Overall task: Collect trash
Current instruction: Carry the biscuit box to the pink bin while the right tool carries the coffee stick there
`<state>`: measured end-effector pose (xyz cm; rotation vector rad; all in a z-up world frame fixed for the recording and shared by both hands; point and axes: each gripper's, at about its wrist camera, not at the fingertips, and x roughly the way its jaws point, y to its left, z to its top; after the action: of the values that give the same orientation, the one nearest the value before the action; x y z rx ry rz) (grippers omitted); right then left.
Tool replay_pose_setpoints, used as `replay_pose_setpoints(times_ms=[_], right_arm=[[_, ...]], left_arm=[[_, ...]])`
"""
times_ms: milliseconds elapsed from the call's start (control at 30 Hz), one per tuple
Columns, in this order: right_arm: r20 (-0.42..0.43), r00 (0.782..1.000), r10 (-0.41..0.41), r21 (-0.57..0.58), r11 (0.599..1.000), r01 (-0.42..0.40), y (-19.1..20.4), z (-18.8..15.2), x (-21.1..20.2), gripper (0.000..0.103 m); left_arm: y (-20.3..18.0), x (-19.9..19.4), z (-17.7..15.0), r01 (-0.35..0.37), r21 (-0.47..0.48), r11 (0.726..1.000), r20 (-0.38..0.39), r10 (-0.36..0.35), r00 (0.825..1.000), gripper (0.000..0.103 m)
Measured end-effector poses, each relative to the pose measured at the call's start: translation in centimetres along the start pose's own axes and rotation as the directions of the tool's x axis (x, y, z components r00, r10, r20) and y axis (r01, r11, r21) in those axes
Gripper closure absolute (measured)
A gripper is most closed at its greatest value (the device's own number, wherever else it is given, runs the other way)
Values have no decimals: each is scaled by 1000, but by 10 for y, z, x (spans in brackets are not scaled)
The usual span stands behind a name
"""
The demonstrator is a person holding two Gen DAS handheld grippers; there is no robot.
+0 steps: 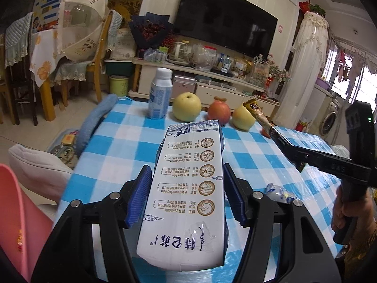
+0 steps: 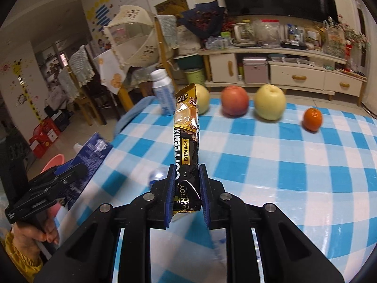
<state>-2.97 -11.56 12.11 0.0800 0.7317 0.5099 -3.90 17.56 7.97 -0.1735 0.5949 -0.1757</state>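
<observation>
**Q:** State the condition of both sets of jaws.

**A:** My left gripper (image 1: 188, 193) is part-open around the milk carton (image 1: 190, 188), blue pads flat on its two long sides; the carton is clear of the tabletop (image 1: 113, 151). My right gripper (image 2: 187, 195) is nearly closed, pinching the lower end of the coffee sachet (image 2: 187, 141), which stands up from the jaws and leans slightly.

**Q:** How should the carry be done well?

**A:** I judge both items are trash in transit to a bin. Keep pad pressure constant. The sachet is thin and slippery, so avoid quick wrist turns. Keep the carton level in case liquid remains.

**Q:** What lies beyond the jaws?

**A:** A small crumpled wrapper (image 1: 280, 193) lies near the tabletop's near edge and probably goes next. Along the far edge stand a white bottle (image 1: 161, 94), two yellow-green fruits, a red one and an orange (image 2: 312, 119); I would leave the fruit. A pink basin (image 2: 54, 162) shows off the tabletop's left edge, the likely drop point.
</observation>
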Motion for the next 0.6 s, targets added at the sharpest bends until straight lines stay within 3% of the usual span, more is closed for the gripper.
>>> replay_pose_setpoints(times_ms=[333, 600], right_arm=[[-25, 992, 123, -80, 989, -125, 74, -8, 0, 82], [-73, 974, 217, -133, 965, -225, 152, -23, 11, 82]], left_arm=[[40, -38, 6, -106, -81, 991, 59, 111, 992, 41], [87, -79, 5, -257, -168, 952, 99, 276, 956, 41]])
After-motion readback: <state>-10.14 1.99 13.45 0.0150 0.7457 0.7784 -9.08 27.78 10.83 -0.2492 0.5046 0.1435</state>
